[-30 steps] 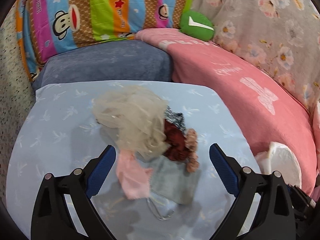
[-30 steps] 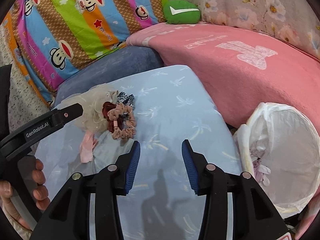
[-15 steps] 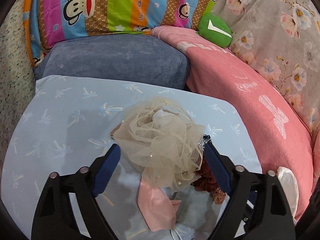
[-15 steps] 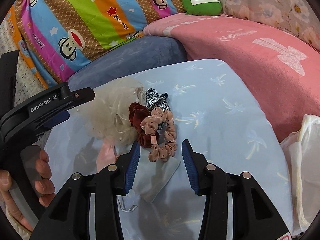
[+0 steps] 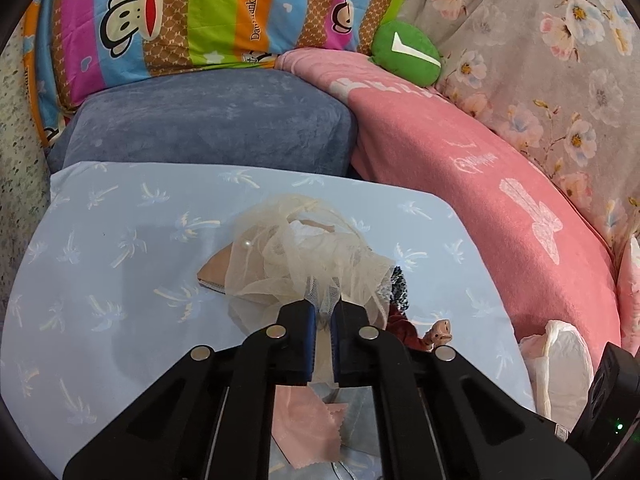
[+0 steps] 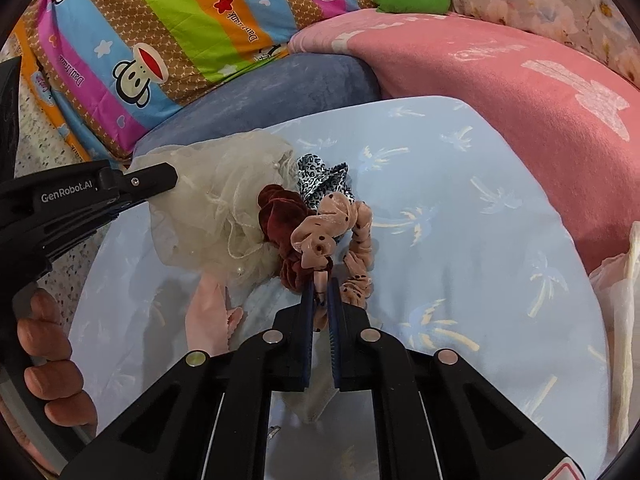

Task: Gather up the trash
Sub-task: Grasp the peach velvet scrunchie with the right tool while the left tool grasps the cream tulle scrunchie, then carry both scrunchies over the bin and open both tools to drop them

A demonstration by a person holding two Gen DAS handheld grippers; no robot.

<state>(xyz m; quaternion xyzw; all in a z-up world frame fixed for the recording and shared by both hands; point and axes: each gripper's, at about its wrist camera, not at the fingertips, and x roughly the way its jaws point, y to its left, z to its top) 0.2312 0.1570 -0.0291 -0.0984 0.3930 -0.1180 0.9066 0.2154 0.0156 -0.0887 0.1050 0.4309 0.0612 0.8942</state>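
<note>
A pile of trash lies on a light blue table. My left gripper is shut on the near edge of a cream tulle bundle, which also shows in the right wrist view. My right gripper is shut on a pink dotted scrunchie. A dark red scrunchie and a leopard-print scrunchie lie against it. A pink cloth scrap and a grey-blue cloth lie under the grippers. A brown card piece sticks out from under the tulle.
A white bag-lined bin stands at the table's right edge, also in the right wrist view. A blue cushion, a pink blanket, a striped monkey pillow and a green pillow surround the table.
Both grippers have closed from wide open. The left one moved forward onto the tulle bundle and shut on it. The right one moved left to the pile and shut on the pink scrunchie.
</note>
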